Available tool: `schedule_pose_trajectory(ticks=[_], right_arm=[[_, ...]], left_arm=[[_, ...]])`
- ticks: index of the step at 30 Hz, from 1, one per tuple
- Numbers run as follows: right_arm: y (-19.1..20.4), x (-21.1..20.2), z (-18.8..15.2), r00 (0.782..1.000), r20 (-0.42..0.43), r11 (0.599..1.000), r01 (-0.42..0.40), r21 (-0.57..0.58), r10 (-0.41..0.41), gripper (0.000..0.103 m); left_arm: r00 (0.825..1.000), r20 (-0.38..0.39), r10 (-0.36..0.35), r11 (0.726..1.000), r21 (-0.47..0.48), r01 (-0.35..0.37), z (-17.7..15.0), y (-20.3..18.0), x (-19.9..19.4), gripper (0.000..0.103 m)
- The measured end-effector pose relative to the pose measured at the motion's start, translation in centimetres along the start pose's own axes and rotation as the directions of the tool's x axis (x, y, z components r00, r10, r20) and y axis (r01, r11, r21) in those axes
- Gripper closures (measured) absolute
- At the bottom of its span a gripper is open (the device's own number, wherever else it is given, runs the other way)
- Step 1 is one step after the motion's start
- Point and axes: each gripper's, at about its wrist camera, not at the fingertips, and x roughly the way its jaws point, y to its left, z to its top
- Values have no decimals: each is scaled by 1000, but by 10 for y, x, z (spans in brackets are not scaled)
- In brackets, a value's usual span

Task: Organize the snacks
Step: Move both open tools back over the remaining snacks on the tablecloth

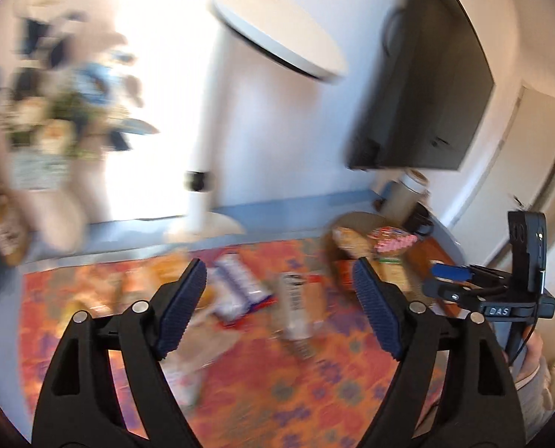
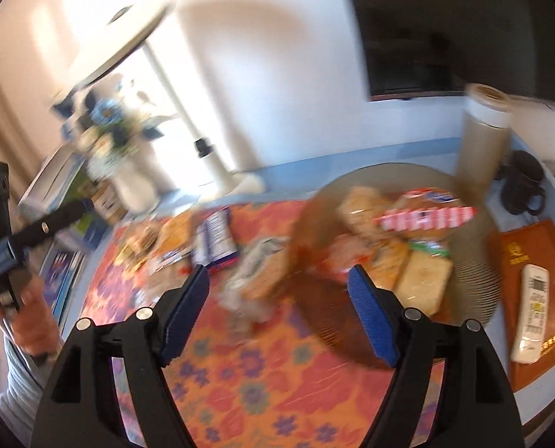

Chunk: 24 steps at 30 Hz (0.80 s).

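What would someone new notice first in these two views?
The orange floral cloth fills the foreground. At its right, a brown bowl heaped with snack packets; more loose packets lie blurred to its left. Both the left gripper and right gripper are open and empty.

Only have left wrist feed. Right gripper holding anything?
Observer: No. The right gripper is open, with nothing between its pads, above the flowered cloth.
Operator: What's right of the bowl? It's cut off for me.
Observer: A white remote control lies on a brown folder beside the ribbed brown bowl.
Operator: Dark blob by the flask?
Observer: A black mug with a handle. It stands behind the folder, next to the tall tan flask.
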Motion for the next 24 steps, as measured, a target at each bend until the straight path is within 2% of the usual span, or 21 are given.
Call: schedule_pose_trajectory(ticks=[2,5,9,12,14,19,21,24], right_arm=[[23,3,-6,1000,-10,999,-12,-40,11,25],[50,12,-13,998,-36,996,-52,-68,49,24],[76,30,-25,992,-87,992,-98,-82,91,24],[89,51,-37,989,-122,991,-99,-91,88,22],[88,67,-46,988,-142,994,-79,-82,66,22],[64,127,-78,979,-192,997,64,-41,-71,22],[56,148,-90,971,-218,995,93,-34,-98,22],[49,170,-98,965,-237,993,113,-24,-115,22]], left_arm=[[998,32,59,998,-25,-58,-6,27,-28,21],[991,39,127,990,-73,-124,-16,63,-51,21],[989,-11,149,977,-151,-149,-42,108,-53,20],[987,-78,141,973,-173,-153,-68,123,-33,20],[981,-141,129,973,-171,-153,-87,126,-6,20],[951,-282,129,977,-126,-170,-133,116,66,19],[935,-325,140,979,-95,-180,-146,108,89,18],[923,-340,183,977,-42,-209,-153,99,104,17]])
